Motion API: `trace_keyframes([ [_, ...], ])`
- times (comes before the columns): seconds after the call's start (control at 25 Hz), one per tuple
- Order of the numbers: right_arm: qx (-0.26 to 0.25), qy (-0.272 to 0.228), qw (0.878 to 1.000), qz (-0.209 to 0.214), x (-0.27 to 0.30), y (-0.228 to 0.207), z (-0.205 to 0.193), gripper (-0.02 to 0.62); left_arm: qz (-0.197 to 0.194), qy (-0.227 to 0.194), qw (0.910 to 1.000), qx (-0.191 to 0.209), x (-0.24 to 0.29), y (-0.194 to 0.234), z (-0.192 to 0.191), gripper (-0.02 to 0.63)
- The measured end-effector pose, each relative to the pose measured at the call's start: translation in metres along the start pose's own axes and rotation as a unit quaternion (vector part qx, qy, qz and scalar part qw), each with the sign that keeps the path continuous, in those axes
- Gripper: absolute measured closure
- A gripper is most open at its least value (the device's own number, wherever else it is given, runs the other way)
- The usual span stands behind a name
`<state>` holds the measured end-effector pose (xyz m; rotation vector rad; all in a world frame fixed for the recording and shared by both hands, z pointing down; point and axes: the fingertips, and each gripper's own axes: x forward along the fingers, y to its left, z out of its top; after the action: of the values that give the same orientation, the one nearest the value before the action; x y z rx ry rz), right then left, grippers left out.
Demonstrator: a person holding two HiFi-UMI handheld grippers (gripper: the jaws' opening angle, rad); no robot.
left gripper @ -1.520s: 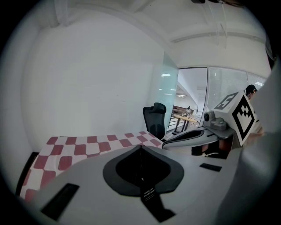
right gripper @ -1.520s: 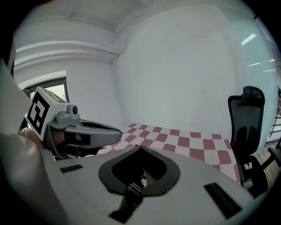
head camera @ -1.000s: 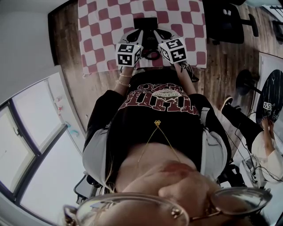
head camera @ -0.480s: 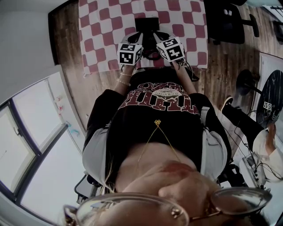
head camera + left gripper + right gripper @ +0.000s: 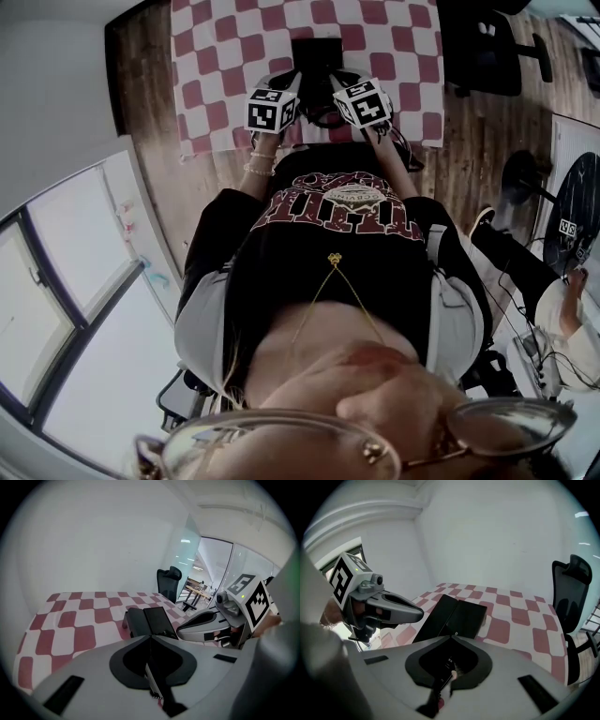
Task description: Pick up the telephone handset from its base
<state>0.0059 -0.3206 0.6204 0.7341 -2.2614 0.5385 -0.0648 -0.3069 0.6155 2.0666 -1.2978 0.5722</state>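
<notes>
A person in a black printed T-shirt (image 5: 328, 234) stands over a cloth-covered desk (image 5: 211, 66), its red-and-white checks filling the top of the head view, with a hand-held gripper in each hand. The left hand-held gripper (image 5: 151, 636) has its jaws brought together, tips meeting, with nothing between them. The right hand-held gripper (image 5: 450, 637) shows the same narrow, closed stance and is also empty. Both point forward and down at the black telephone (image 5: 314, 52), which sits on the cloth just beyond their tips, roughly midway between the two tools. In the left gripper view the telephone handset (image 5: 136, 623) appears to lie along the left side of its base (image 5: 160, 619), not lifted. Neither hand-held gripper touches the telephone. The two tools are held close, side by side, each one's marker cube facing up: the left cube (image 5: 272, 111) and the right cube (image 5: 364, 103). A beaded bracelet (image 5: 258, 169) circles the left wrist. A black office chair (image 5: 483, 47) stands on the wooden floor (image 5: 141, 112) off the desk's right side, and a second person (image 5: 562, 300) is partly in view at the right edge of the head view.
</notes>
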Motion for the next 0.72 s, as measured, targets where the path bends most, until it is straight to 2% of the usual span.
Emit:
trace_keyframes([
  [0.2, -0.006, 0.009, 1.0, -0.004, 0.004, 0.0, -0.003, 0.575, -0.018, 0.012, 0.9998, -0.006, 0.002, 0.005, -0.008, 0.595],
  [0.4, 0.009, 0.011, 1.0, -0.007, 0.005, -0.004, -0.005, 0.575, -0.035, 0.022, 0.9991, -0.009, 0.005, 0.009, -0.009, 0.594],
  [0.72, 0.021, 0.006, 1.0, -0.015, 0.006, -0.01, -0.002, 0.575, -0.069, 0.053, 0.996, -0.02, 0.013, 0.013, -0.017, 0.517],
])
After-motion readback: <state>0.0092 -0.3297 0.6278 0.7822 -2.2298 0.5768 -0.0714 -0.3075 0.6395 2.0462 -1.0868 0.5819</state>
